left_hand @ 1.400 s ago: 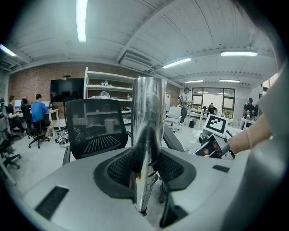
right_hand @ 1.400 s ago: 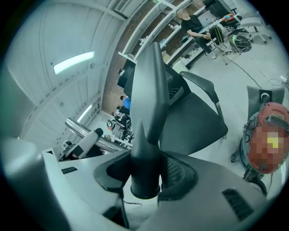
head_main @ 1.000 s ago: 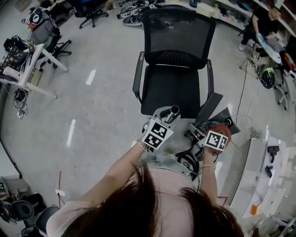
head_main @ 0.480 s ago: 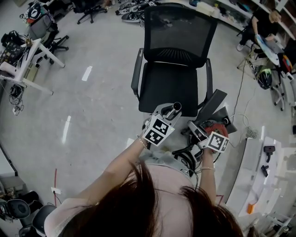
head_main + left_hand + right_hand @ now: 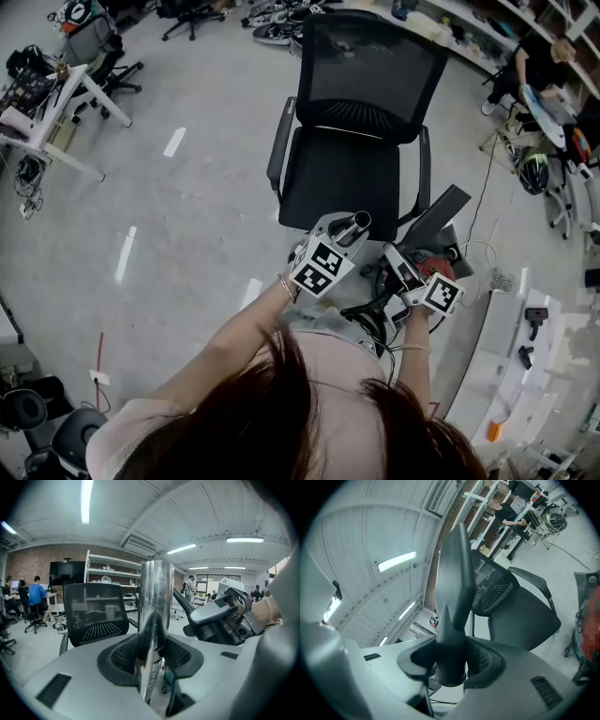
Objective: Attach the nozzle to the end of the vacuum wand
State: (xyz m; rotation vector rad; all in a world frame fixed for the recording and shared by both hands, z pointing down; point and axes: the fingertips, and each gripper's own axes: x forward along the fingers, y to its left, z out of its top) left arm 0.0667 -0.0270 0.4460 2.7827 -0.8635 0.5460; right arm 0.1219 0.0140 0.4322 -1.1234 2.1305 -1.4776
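My left gripper (image 5: 343, 236) is shut on a shiny chrome vacuum wand (image 5: 355, 225), whose open end points toward the chair. In the left gripper view the wand (image 5: 156, 606) stands upright between the pads of that gripper (image 5: 152, 660). My right gripper (image 5: 405, 262) is shut on a dark, flat, tapered nozzle (image 5: 435, 214). In the right gripper view the nozzle (image 5: 457, 583) rises from its round collar, clamped in the jaws of this gripper (image 5: 452, 663). Wand and nozzle are apart, side by side. The left gripper view also catches the right gripper (image 5: 222, 620) close by on the right.
A black mesh office chair (image 5: 361, 122) stands just beyond both grippers. The red vacuum body (image 5: 433, 264) and black hose (image 5: 375, 323) lie on the floor under my right hand. White shelving (image 5: 525, 356) sits at the right, desks and seated people farther off.
My right gripper has lifted the nozzle a little and tipped it further up. The left gripper and the wand have stayed where they were.
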